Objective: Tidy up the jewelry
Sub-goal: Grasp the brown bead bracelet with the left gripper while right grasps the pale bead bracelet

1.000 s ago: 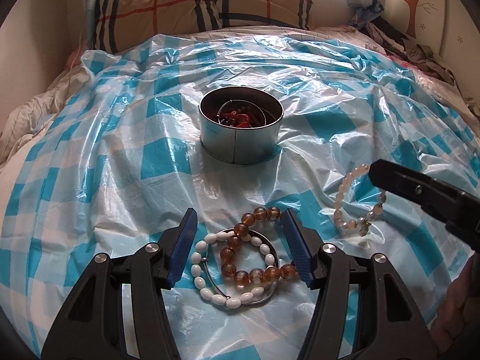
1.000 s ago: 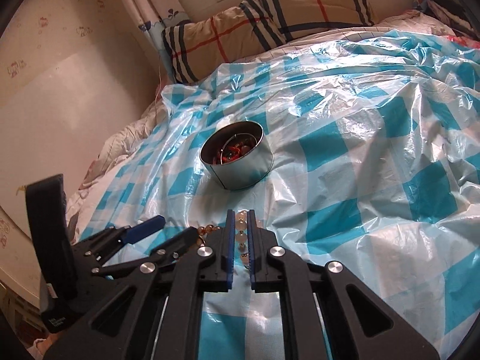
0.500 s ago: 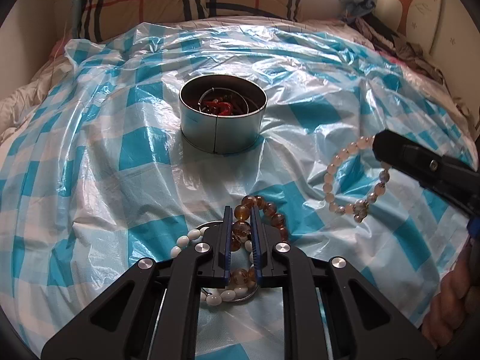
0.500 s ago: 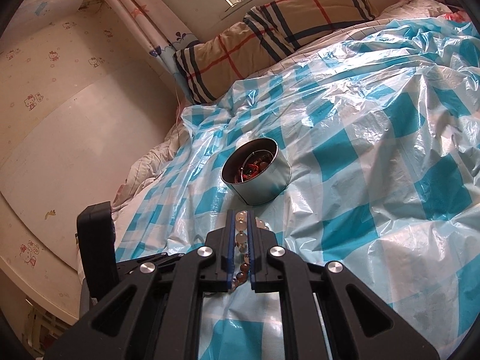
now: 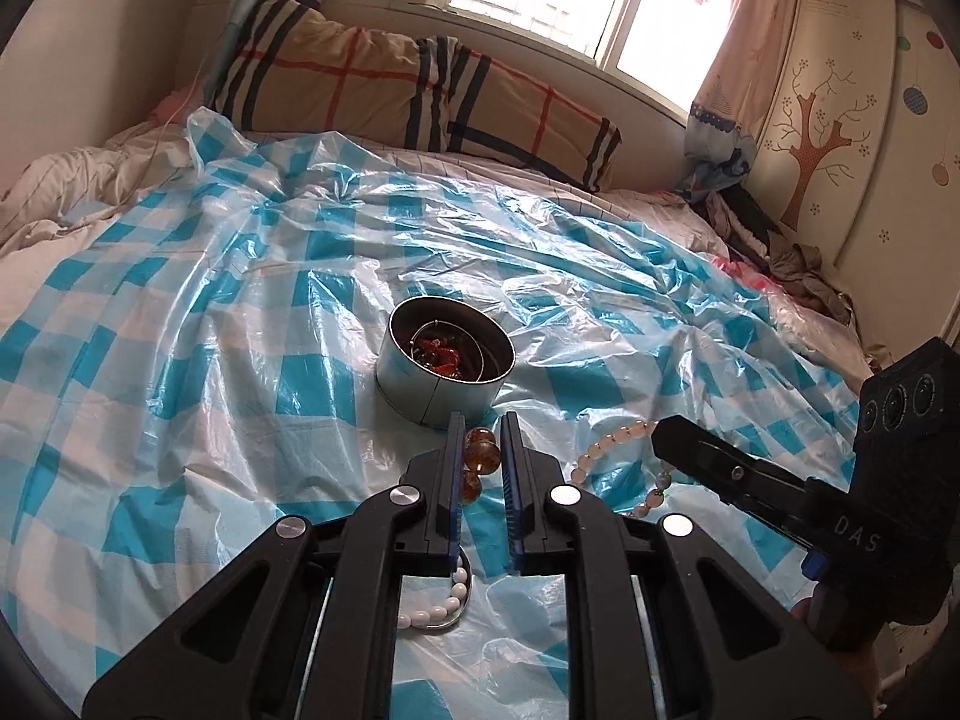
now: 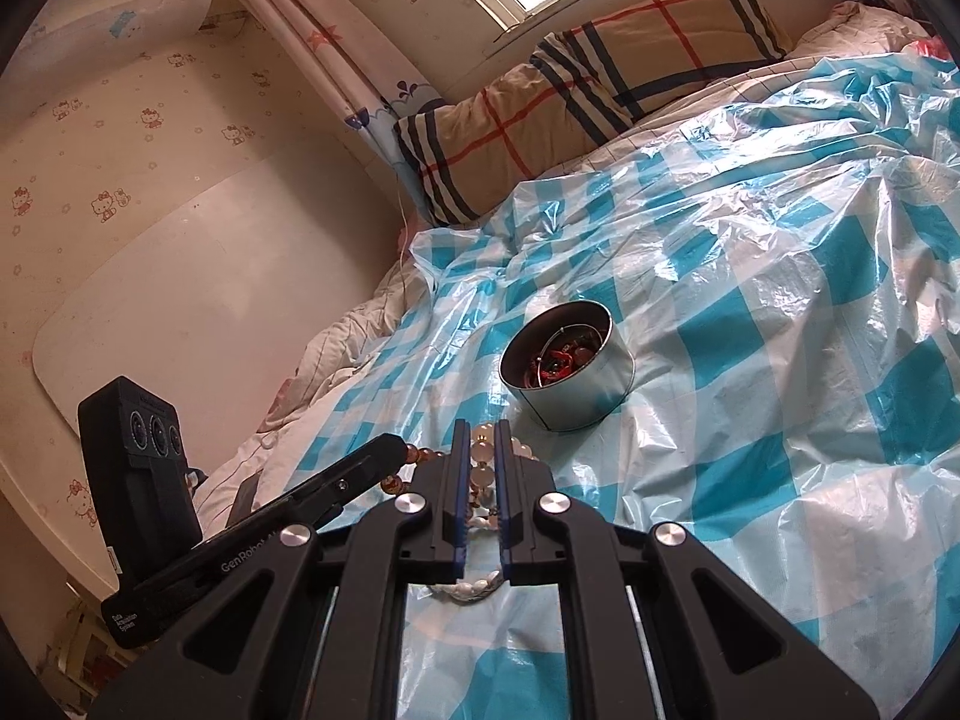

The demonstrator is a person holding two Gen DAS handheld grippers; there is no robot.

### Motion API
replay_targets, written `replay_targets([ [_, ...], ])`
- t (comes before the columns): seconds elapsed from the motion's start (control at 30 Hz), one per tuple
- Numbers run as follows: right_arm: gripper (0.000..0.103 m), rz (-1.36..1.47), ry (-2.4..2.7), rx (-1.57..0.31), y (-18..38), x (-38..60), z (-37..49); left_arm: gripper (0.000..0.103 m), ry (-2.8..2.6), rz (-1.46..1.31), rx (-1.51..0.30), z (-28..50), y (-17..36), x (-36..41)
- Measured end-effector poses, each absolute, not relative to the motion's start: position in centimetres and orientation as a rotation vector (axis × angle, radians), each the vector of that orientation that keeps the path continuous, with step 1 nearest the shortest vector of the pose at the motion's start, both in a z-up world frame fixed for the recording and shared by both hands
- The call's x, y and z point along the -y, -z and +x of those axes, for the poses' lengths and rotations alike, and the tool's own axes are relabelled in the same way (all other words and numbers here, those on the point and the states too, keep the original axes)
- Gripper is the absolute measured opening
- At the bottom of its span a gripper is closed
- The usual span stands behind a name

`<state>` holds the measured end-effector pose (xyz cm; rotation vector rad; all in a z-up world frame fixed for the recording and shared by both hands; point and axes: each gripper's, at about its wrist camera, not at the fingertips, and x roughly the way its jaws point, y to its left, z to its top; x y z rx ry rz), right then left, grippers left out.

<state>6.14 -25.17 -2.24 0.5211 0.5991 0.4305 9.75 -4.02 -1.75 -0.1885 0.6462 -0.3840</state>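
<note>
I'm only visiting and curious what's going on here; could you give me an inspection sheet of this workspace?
Surface: blue-and-white checked plastic sheet over a bed.
Job's things: round metal tin holding red jewelry; amber bead bracelet; pale pink bead bracelet; white bead bracelet on the sheet.
Clutter: heap of clothes at the bed's edge.
Grippers: left tool shut on amber bead bracelet; right tool shut on pale pink bead bracelet.
Cables: nothing seen.
Surroundings: plaid pillow, window, curtains.

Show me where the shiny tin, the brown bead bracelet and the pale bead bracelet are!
tin (image 5: 432,393): left wrist view, on its front wall.
brown bead bracelet (image 5: 482,455): left wrist view, on an amber bead between the fingers.
pale bead bracelet (image 6: 481,451): right wrist view, on a pale bead between the fingers.
</note>
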Motion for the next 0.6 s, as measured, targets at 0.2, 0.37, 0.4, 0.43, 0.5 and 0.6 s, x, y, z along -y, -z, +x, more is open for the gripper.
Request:
replay_targets([
  [0.2,0.009,0.574,-0.453,-0.567,1.8,25.6,6.4,0.011,0.377,-0.229,-0.607,9.7,0.7,3.2],
  [0.37,0.009,0.606,-0.462,-0.539,1.4,25.7,6.7,0.011,0.376,-0.223,-0.589,9.9,0.2,3.7],
  [0.4,0.009,0.607,-0.463,-0.535,1.3,25.6,6.8,0.011,0.376,-0.219,-0.587,10.0,0.2,3.8],
  [0.43,0.009,0.608,-0.465,-0.532,1.2,25.6,6.9,0.011,0.375,-0.217,-0.585,10.1,0.1,3.9],
  [0.5,0.009,0.608,-0.467,-0.527,1.1,25.5,7.2,0.011,0.373,-0.214,-0.581,10.4,0.0,4.1],
  [0.6,0.009,0.610,-0.472,-0.521,0.9,25.4,7.8,0.011,0.372,-0.208,-0.576,10.8,-0.1,4.5],
])
